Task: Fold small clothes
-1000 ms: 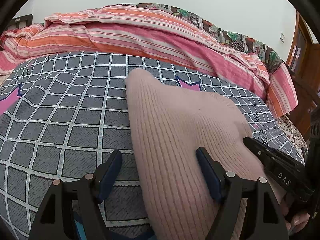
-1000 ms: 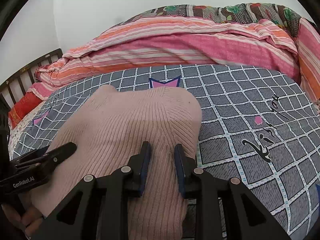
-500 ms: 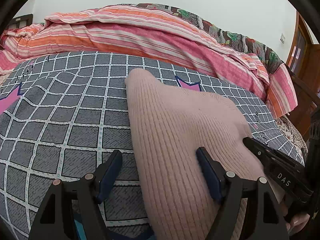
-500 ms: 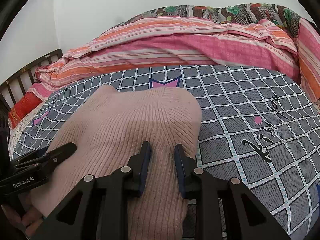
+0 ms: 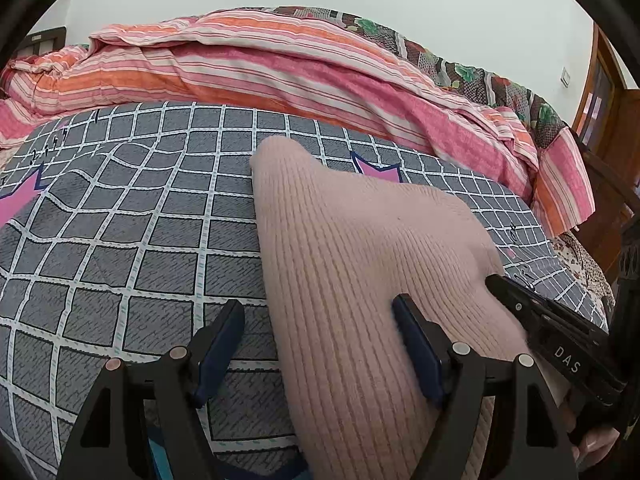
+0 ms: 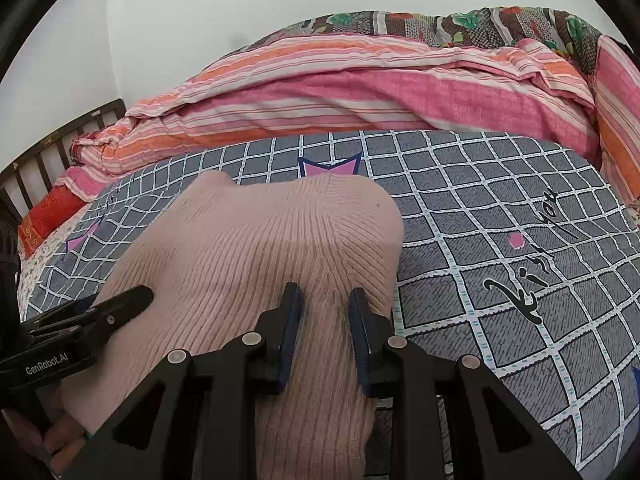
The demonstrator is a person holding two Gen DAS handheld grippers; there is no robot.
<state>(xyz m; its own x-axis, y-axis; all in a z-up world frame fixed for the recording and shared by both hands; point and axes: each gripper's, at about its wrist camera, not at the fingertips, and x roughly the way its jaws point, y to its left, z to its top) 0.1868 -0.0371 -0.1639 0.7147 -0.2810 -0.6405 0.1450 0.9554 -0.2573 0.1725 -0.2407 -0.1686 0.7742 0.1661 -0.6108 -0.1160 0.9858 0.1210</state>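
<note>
Two tongs are hovering over one pink ribbed knit garment (image 5: pixel 360 280) that is lying on the grey checked bedsheet (image 5: pixel 120 240), in front of a striped pink and orange quilt (image 5: pixel 280 64) bunched toward the wall. Nothing is changing between the previous second and now: both tools are keeping their place and their spread, and the knit is sitting in the same rumpled heap.

The left tongs (image 5: pixel 318 344) are standing wide and released, one finger over bare sheet and the other over the knit's left portion, with no pad pressing in. The right tongs (image 6: pixel 325 328) are standing narrow, with a ridge of knit rising between the pads; the fabric there is puckering as if pinched, so they are most likely clenching that fold.

This stillness is reading as a pause before a fold is made. The garment is not yet looking flat or squared, so the task is probably at an early stage, with the left side still needing a hold.
</note>
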